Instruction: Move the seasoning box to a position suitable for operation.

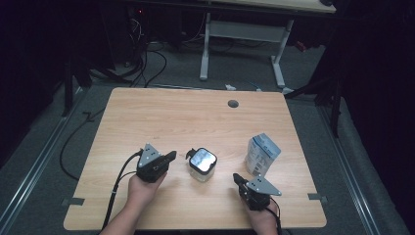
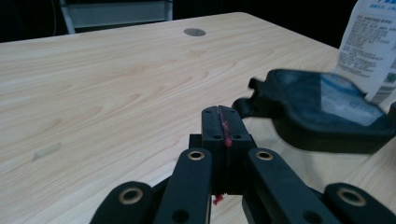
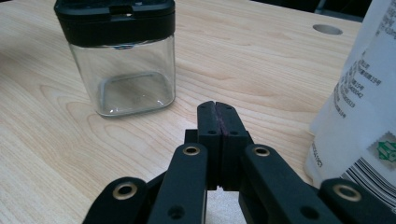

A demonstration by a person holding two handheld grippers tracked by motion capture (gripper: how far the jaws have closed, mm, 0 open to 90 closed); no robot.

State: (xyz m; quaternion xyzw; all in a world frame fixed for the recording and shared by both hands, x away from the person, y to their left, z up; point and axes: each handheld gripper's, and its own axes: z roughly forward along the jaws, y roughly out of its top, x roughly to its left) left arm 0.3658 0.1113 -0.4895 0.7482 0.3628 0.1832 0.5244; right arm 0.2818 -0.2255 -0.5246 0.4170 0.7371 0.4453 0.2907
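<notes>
the jar [image 1: 202, 165] stands upright near the front middle of the counter [image 1: 161, 117], between the two grippers, with the pouch [image 1: 262, 154] well to its right. it looks like clear glass or hard plastic with a black lid [image 3: 115, 17]: stiff, smooth-walled and likely slippery, empty so probably light, and breakable if knocked over. the lid's matte edge or the flat side walls look the safest places to grip; a small tab [image 2: 254, 85] sticks out of the lid. the left gripper [image 1: 169, 157] sits just left of the jar, its fingers pressed together on nothing; the right gripper [image 1: 236, 177] lies near its front right, fingers likewise closed and empty.
</notes>
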